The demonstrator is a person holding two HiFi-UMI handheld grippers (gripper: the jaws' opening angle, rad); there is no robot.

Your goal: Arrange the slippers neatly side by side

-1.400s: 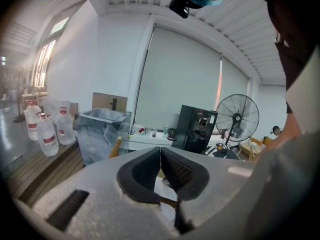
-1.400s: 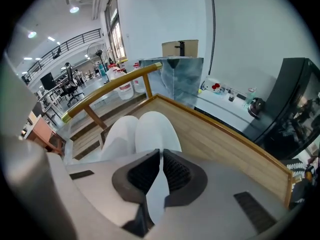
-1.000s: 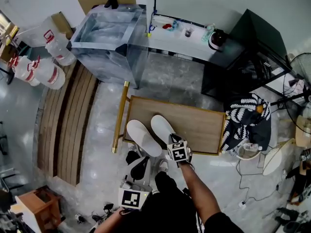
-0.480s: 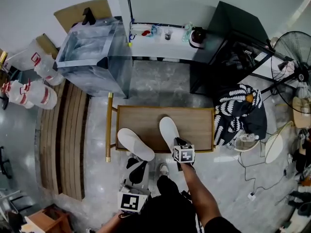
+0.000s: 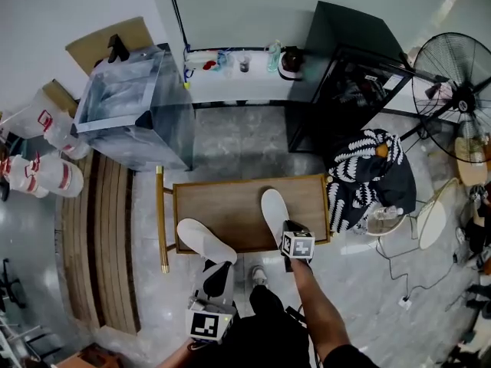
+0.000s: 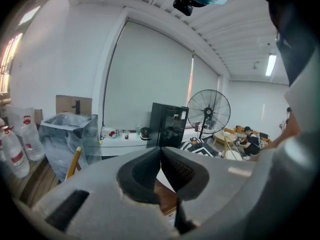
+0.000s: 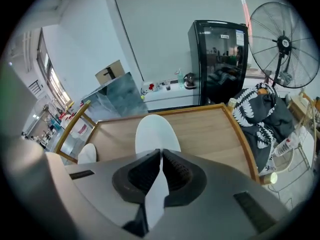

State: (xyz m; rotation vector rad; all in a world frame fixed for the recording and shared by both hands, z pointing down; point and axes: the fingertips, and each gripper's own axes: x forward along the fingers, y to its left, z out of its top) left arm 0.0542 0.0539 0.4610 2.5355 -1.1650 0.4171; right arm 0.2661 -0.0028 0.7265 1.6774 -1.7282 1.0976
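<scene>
Two white slippers lie on a small wooden table (image 5: 230, 205). The right slipper (image 5: 274, 208) points away from me, and my right gripper (image 5: 285, 230) is shut on its heel. In the right gripper view the slipper (image 7: 156, 131) runs forward from the jaws (image 7: 160, 156), with its thin white edge pinched between the pads. The left slipper (image 5: 203, 240) lies aslant at the table's front left, its heel over the edge. My left gripper (image 5: 220, 265) sits just behind that heel. Its jaws (image 6: 160, 156) meet at the tips, and I see no slipper clamped between them.
A clear tank (image 5: 130, 106) and wooden slats (image 5: 107, 236) are at the left. A black cabinet (image 5: 345, 90) and a fan (image 5: 453, 83) stand at the back right. A black-and-white patterned cloth (image 5: 372, 175) hangs right beside the table. My shoe (image 5: 259, 271) is below the front edge.
My right gripper has slid the right slipper rightward across the table, widening the gap to the left slipper. The left gripper has moved closer to the left slipper's heel. My head view has shifted.
</scene>
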